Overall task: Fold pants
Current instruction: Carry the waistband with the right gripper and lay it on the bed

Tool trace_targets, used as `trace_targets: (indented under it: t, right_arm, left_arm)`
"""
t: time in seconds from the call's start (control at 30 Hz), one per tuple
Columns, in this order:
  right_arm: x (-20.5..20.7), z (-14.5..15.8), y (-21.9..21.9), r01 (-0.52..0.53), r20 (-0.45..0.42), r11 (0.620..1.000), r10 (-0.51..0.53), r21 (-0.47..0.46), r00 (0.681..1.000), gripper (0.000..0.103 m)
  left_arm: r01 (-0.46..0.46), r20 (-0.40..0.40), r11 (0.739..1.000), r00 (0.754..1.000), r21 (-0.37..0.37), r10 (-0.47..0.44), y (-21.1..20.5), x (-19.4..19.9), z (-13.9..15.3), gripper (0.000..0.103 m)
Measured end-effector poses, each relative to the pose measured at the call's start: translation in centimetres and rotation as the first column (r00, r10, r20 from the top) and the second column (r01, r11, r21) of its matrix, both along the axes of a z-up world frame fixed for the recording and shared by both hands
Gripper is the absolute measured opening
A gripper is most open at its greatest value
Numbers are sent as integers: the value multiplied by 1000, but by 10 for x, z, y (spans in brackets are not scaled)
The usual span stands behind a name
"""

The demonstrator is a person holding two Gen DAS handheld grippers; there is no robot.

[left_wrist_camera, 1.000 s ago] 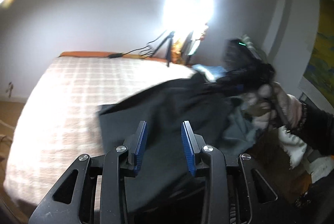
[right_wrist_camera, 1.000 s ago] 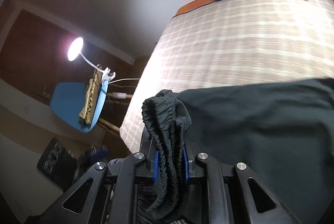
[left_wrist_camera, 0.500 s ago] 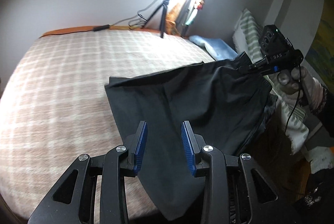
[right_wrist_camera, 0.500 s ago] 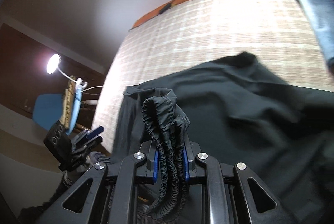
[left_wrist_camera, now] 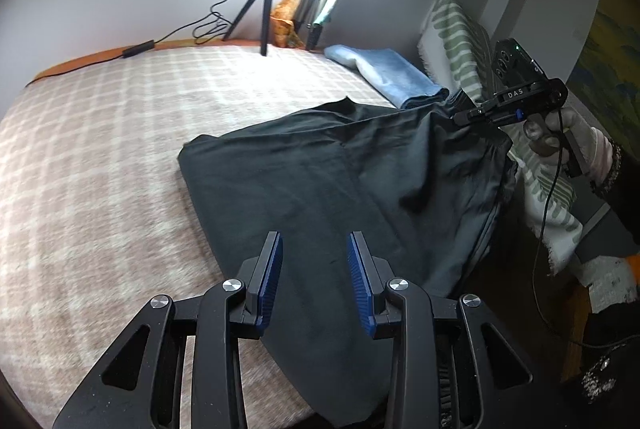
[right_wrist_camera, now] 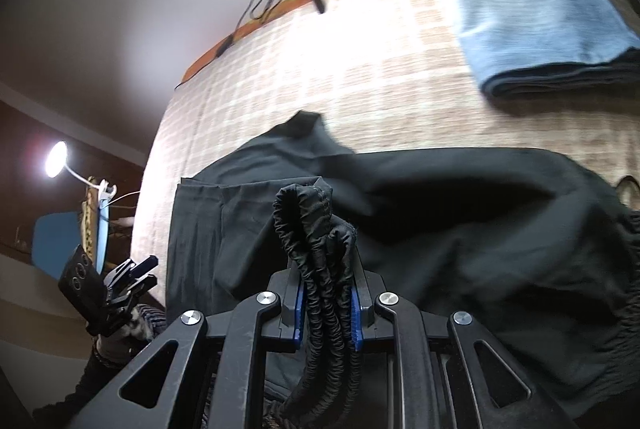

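Black pants point(left_wrist_camera: 332, 185) lie partly spread on a checked bedspread point(left_wrist_camera: 100, 157), their near end hanging over the bed's front edge. My left gripper point(left_wrist_camera: 315, 253) is open and empty, hovering just above the pants' near part. My right gripper point(right_wrist_camera: 327, 289) is shut on the bunched elastic waistband point(right_wrist_camera: 316, 229) and holds that end lifted at the bed's right side; it also shows in the left wrist view point(left_wrist_camera: 480, 115). The rest of the pants point(right_wrist_camera: 460, 225) drape away from it. The left gripper shows in the right wrist view point(right_wrist_camera: 138, 271) at lower left.
A folded blue cloth point(left_wrist_camera: 384, 73) lies at the bed's far right corner, also seen in the right wrist view point(right_wrist_camera: 532, 13). A ring light on a tripod point(left_wrist_camera: 268, 9) stands at the far edge. A green-striped cloth point(left_wrist_camera: 460, 41) hangs at right. A desk lamp point(right_wrist_camera: 56, 159) glows left.
The right gripper has carried the waistband across and down toward the bed, and the pants have spread out flatter. The left gripper stayed open, now over the pants' near part.
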State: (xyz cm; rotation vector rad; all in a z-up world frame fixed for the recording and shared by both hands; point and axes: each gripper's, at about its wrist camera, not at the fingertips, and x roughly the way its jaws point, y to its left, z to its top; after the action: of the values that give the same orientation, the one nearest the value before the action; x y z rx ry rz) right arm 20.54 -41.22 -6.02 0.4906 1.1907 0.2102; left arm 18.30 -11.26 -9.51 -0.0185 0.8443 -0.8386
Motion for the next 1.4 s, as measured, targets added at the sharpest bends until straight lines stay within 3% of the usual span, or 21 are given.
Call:
trace_targets:
  t: [0.33, 0.8, 1.07, 1.4]
  right_arm:
    - [-15, 3, -59, 73, -26, 994, -76, -84, 997, 16]
    - [-31, -1, -124, 151, -53, 960, -168, -234, 984, 16]
    - [-29, -10, -133, 154, -60, 950, -177, -271, 982, 16]
    - [-28, -16, -131, 146, -55, 923, -176, -355, 983, 18]
  left_arm:
    - [67, -11, 998, 998, 13, -67, -31, 0, -6, 32]
    - [92, -52, 995, 995, 29, -90, -48, 1, -20, 32]
    - [97, -60, 995, 994, 25, -95, -50, -5, -20, 32]
    - [175, -59, 984, 983, 31, -173, -64, -25, -21, 32]
